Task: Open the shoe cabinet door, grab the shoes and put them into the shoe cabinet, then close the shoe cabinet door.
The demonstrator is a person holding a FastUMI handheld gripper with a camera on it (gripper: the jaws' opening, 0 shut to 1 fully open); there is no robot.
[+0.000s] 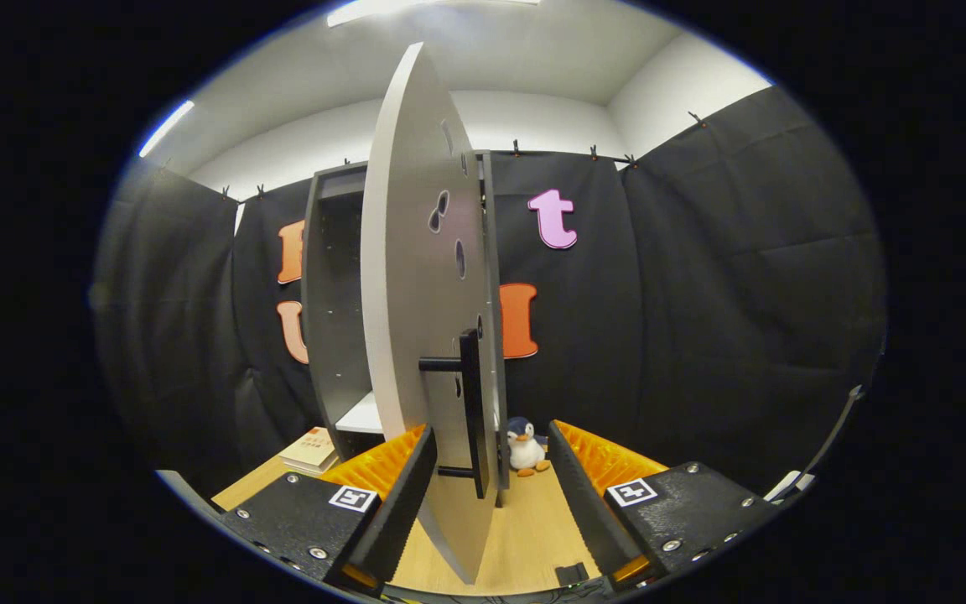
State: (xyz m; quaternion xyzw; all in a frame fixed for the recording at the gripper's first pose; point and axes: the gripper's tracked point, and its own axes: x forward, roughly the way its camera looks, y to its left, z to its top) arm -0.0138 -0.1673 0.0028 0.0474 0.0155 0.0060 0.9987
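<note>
We see a booth hung with black cloth walls (743,294) under a white ceiling, with a pale wooden bench (525,528) at the bottom. On the bench stands a tall grey shoe cabinet (334,294), its interior dark, with a white shelf (363,415) visible low inside. Its light grey door (412,319) is swung open toward us, so we look at it nearly edge-on; several small oval cut-outs pierce its face. A long black bar handle (471,411) stands vertically on the door, held off it by short posts.

Our gripper (491,457) has its jaws spread wide apart, gripping nothing. The lower edge of the door and the bottom of the handle sit between the two fingers, nearer the left one; we cannot tell whether the left finger touches the door.

Just beyond the fingers, beside the cabinet's base, a small plush penguin (525,449) stands upright on the bench. To the left of the cabinet, a small stack of books (311,450) lies flat on the bench.
</note>
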